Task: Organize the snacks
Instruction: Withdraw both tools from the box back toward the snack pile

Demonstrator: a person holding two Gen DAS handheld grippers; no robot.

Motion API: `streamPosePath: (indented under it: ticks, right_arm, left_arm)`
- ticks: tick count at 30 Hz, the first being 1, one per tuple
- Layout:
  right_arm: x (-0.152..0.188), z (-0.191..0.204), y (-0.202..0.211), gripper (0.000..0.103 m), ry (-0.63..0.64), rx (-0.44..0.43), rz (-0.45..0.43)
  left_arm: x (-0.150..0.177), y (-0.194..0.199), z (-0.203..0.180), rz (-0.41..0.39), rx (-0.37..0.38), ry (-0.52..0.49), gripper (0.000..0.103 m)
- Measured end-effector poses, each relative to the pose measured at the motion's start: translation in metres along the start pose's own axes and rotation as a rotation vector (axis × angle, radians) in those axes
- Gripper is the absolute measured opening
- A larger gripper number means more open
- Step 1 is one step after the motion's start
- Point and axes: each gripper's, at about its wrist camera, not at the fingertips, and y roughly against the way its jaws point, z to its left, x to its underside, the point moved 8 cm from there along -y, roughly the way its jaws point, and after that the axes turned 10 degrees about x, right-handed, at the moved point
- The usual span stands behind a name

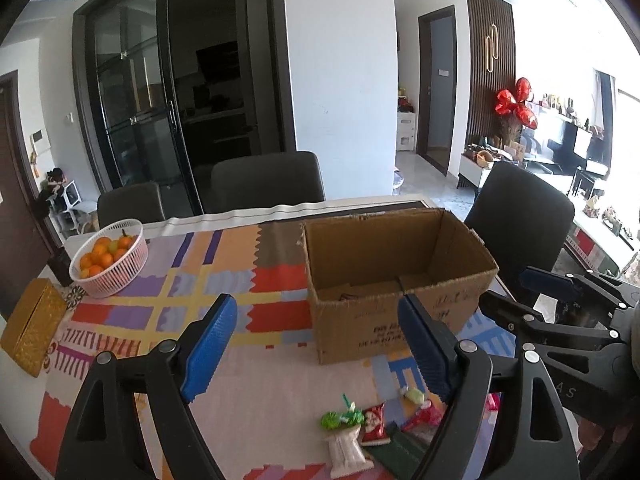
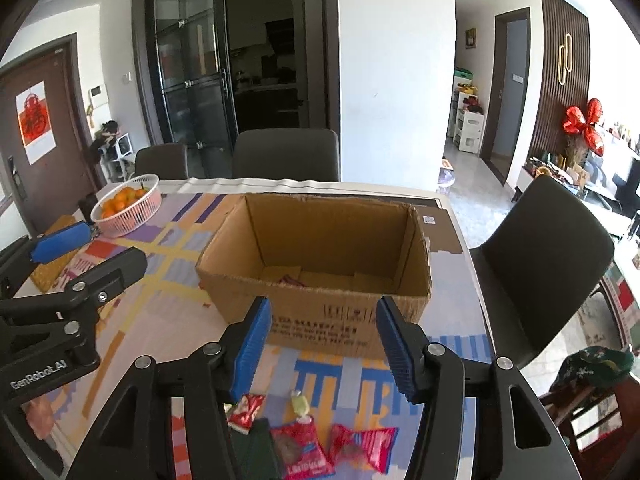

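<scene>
An open cardboard box (image 1: 396, 280) (image 2: 320, 256) stands on the patterned tablecloth, with a small dark packet lying on its floor. Several small snack packets (image 1: 374, 424) (image 2: 304, 444), red, green and white, lie on the cloth near the table's front edge. My left gripper (image 1: 316, 344) is open and empty, above the cloth between the snacks and the box. My right gripper (image 2: 322, 344) is open and empty, above the snacks and in front of the box. Each gripper shows in the other's view, the right gripper at the right edge (image 1: 560, 300) and the left gripper at the left edge (image 2: 72, 256).
A pink basket of oranges (image 1: 110, 258) (image 2: 128, 204) stands at the far left of the table. A gold tissue box (image 1: 34, 330) lies at the left edge. Dark chairs stand behind the table (image 1: 268, 180) and at its right side (image 2: 540, 256).
</scene>
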Motion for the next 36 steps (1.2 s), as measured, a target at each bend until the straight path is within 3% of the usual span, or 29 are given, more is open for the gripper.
streamPosePath:
  ticks: [15,36]
  right_arm:
    - [0.052,0.024,0.024,0.055,0.060,-0.035,0.043]
    - [0.151,0.039,-0.014,0.055,0.110,-0.055,0.266]
  left_arm:
    - [0.056,0.024,0.001,0.064,0.030,0.047,0.084]
    - [0.162,-0.013,0.002,0.280,0.023,0.111,0.084]
